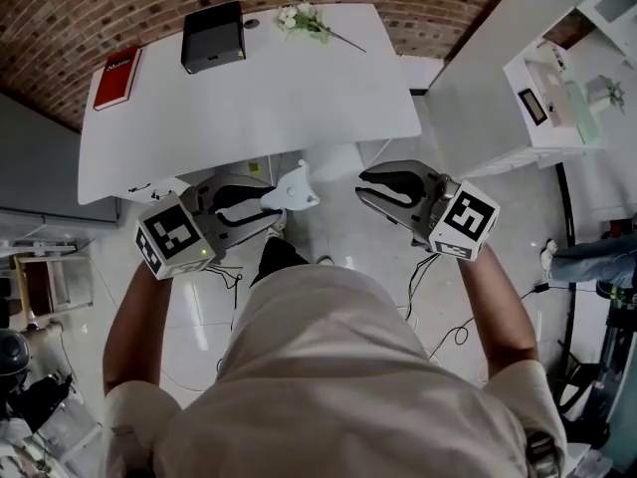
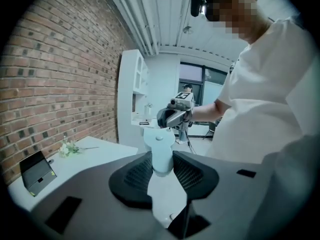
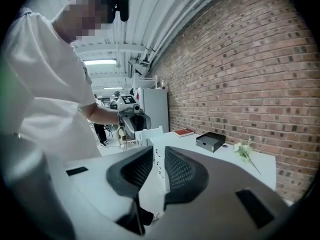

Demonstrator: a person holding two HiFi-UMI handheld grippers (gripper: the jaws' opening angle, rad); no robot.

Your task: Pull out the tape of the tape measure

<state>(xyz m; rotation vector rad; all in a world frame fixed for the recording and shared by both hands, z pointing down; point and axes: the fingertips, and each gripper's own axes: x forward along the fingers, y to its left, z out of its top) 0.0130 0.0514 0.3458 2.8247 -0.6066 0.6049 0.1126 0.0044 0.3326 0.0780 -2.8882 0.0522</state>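
A white tape measure [image 1: 292, 189] is clamped between the pads of my left gripper [image 1: 269, 205], held in the air in front of the person's body and below the table's near edge. In the left gripper view the tape measure's body [image 2: 161, 156] stands between the jaws of the left gripper [image 2: 162, 166], a round button on its top. My right gripper [image 1: 363, 187] faces it from the right, a short gap away, jaws slightly apart and holding nothing. In the right gripper view the right gripper [image 3: 159, 166] shows a narrow gap. No pulled-out tape shows.
A white table [image 1: 249, 108] lies ahead with a red book [image 1: 116, 76], a black box [image 1: 213, 36] and a white flower sprig [image 1: 304, 18]. A white cabinet [image 1: 557, 78] stands at the right. Cables [image 1: 438, 337] run across the floor.
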